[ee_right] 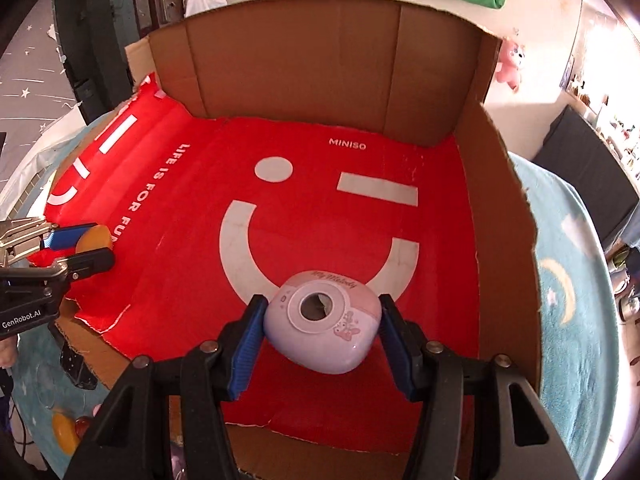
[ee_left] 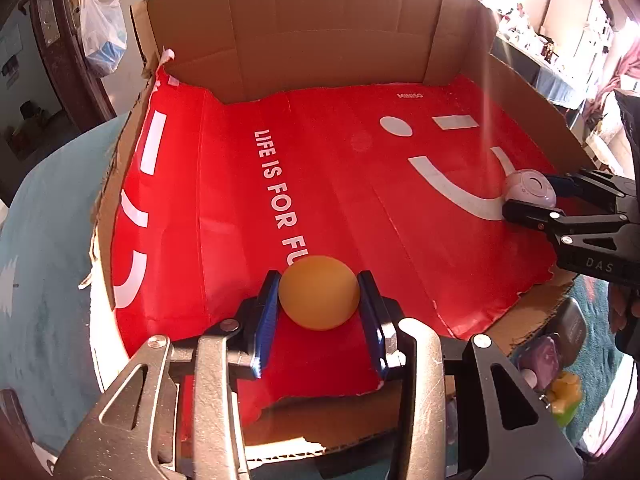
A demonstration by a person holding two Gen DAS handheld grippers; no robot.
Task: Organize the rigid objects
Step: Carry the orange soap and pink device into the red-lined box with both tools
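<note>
Left wrist view: left gripper (ee_left: 319,294) clamped on an orange ball (ee_left: 319,292), blue pads pressing both sides. Ball sits over the near edge of the red sheet (ee_left: 224,208) that lines the floor of the open cardboard box (ee_left: 320,32); whether the ball rests on the sheet cannot be told. White lettering "LIFE IS FOR FU…" runs away from the ball toward the back wall.

Same view, far right edge of the box: right gripper (ee_left: 532,196) comes in from the side, closed around a pale pink rounded case (ee_left: 530,188), mostly hidden by the black finger. Only this view shows small items outside the box's near right corner: a purple piece (ee_left: 546,360) and a yellow-green one (ee_left: 566,396), blurred.

Right wrist view: right gripper (ee_right: 322,330) clamped on the pink case (ee_right: 322,326), pads against its two sides. Here the case reads clearly: tilted, round ring on top, cartoon rabbit print, script lettering. It sits above the red sheet (ee_right: 400,152) near the front edge, over the white smiley curve. "MINISO" is legible near the back wall.

At the left edge, the left gripper (ee_right: 94,246) holds the orange ball (ee_right: 95,239), partly hidden. Only this view shows a blue blanket (ee_right: 568,320) with a moon print beyond the box's right wall (ee_right: 504,240), and a pink plush toy (ee_right: 510,64) on the far wall.
</note>
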